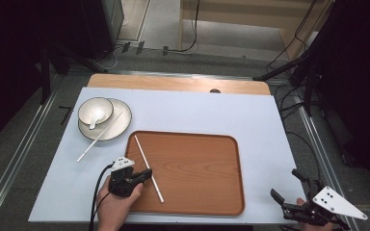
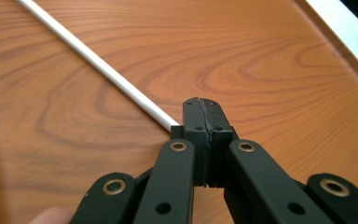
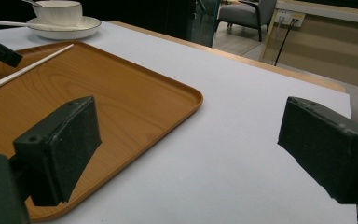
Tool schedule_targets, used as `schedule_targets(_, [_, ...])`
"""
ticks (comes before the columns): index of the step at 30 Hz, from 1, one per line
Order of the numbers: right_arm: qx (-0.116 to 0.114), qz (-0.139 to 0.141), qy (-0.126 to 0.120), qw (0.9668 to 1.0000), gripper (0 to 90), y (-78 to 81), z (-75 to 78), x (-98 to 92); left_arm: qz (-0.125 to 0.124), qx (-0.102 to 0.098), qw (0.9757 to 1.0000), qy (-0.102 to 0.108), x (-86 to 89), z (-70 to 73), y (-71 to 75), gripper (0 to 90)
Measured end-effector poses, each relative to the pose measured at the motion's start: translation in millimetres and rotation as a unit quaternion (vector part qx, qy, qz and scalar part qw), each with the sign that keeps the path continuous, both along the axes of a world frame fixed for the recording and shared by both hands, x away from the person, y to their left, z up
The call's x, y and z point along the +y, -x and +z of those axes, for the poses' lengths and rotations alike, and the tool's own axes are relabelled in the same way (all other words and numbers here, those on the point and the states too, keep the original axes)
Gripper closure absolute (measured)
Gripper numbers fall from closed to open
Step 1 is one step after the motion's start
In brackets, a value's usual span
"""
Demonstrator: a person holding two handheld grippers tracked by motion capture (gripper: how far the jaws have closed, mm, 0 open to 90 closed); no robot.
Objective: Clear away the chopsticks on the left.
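No readable writing; left gripper jaws closed beside chopstick on tray.

I can read no writing, label, brand, number or sign anywhere in these pictures.
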State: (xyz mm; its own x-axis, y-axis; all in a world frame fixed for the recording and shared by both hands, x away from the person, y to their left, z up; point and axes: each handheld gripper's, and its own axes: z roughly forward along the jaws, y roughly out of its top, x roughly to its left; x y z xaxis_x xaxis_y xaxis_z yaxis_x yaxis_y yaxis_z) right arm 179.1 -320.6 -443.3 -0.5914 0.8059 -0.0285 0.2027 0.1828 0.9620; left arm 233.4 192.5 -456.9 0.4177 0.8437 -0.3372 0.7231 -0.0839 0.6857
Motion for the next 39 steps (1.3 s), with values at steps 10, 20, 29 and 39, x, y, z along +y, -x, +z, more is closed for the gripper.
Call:
schedule_targets(10, [0.002,0.002,0.001,1.0000,5.8,-0.2,-0.3,0.5,0.006,-0.006,0.9994,-0.034,-12.9,-4.3,-10.1,88.0])
schedule_targets(20, [0.001,0.001,0.001,1.0000,5.8,0.2,0.1,-0.6,0.019,-0.001,0.9982,-0.058,-1.5,-3.2,-6.7,89.8])
schedule_targets(29, [0.000,0.001,0.000,1.0000,5.8,0.1,0.7,-1.1,0.030,0.013,0.9985,-0.045,32.9,-4.8,1.6,89.8])
schedule_targets(39, [0.001,0.004,0.002,1.0000,5.8,-0.4,0.8,1.5,0.041,0.013,0.9986,-0.030,44.4,-5.5,1.8,86.8])
